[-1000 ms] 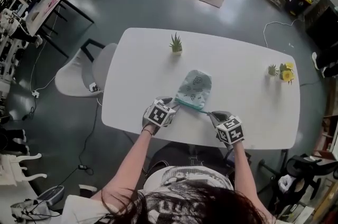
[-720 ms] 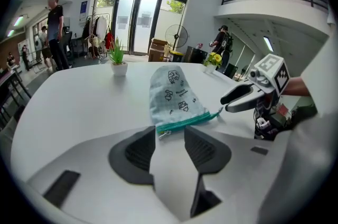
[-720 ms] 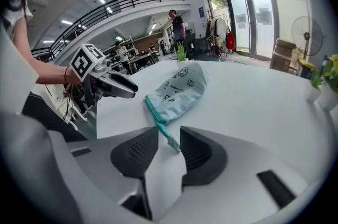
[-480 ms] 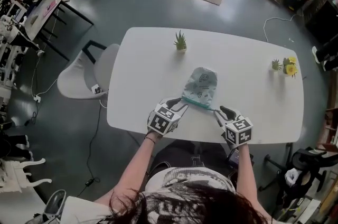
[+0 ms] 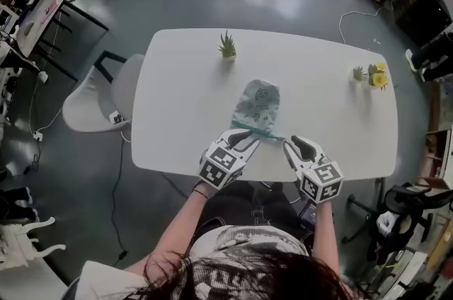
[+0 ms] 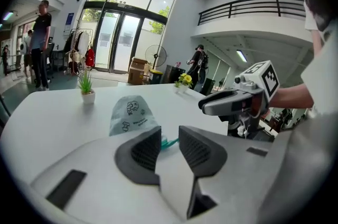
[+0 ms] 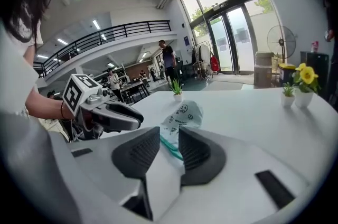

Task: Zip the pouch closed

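Both grippers have lifted away from the pouch (image 5: 259, 102) since a second ago, when their tips sat at the two ends of its zipper edge. The left gripper's jaws have just been closing partway. The right gripper's, shut a second ago, have sprung wide and then eased in a little, with nothing between either pair. In the head view the pouch lies flat on the white table (image 5: 184, 79) near its front edge, its teal zipper edge (image 5: 256, 133) toward the person and its rounded end pointing at the small green plant (image 5: 227, 45). The yellow flowers (image 5: 376, 76) stand well apart at the table's right end. The left gripper (image 5: 244, 138) hangs just beside the zipper's left end and the right gripper (image 5: 294, 145) just off its right end. In the left gripper view the left gripper (image 6: 169, 136) shows its jaws apart with a clear gap. Only a bit of the teal zipper edge (image 6: 168, 142) shows through that gap, lying on the table beyond. The pouch (image 6: 132, 114) rests ahead and to the left, and the right gripper (image 6: 207, 106) hovers at the right. In the right gripper view the right gripper (image 7: 169, 138) has its jaws standing apart and empty. The teal zipper edge (image 7: 170, 148) and the pouch (image 7: 185, 112) lie beyond them, the left gripper (image 7: 138, 120) is at the left, and the small green plant (image 7: 176, 88) stands farther back.
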Available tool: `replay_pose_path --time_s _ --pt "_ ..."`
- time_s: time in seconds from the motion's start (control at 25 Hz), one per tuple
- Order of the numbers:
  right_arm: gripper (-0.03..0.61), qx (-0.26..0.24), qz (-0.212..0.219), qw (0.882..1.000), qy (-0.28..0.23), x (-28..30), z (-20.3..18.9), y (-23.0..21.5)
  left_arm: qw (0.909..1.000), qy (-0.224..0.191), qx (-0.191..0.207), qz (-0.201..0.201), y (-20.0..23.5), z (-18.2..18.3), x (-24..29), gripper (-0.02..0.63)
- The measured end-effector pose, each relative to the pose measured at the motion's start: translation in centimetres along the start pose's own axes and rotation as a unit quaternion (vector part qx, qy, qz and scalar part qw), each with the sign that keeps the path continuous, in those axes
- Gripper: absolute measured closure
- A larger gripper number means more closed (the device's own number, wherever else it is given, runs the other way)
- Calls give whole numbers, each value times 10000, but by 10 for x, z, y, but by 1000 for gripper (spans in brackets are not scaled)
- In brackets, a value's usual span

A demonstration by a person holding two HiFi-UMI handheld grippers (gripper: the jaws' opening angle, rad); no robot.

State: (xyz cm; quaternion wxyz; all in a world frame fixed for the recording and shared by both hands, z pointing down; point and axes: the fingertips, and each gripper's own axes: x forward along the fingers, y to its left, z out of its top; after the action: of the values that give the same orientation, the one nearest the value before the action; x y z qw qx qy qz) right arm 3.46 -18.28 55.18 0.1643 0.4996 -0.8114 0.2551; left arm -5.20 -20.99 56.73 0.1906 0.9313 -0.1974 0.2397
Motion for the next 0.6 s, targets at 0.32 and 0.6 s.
replay_pose_path --time_s 0.32,0.6 --pt "474 358 -135 9989 -284 -32 -3 -3 9991 36 167 -378 -41 2 15 512" --pt "474 491 -206 9979 -373 -67 -25 -8 9992 -17 230 -312 -72 2 15 515"
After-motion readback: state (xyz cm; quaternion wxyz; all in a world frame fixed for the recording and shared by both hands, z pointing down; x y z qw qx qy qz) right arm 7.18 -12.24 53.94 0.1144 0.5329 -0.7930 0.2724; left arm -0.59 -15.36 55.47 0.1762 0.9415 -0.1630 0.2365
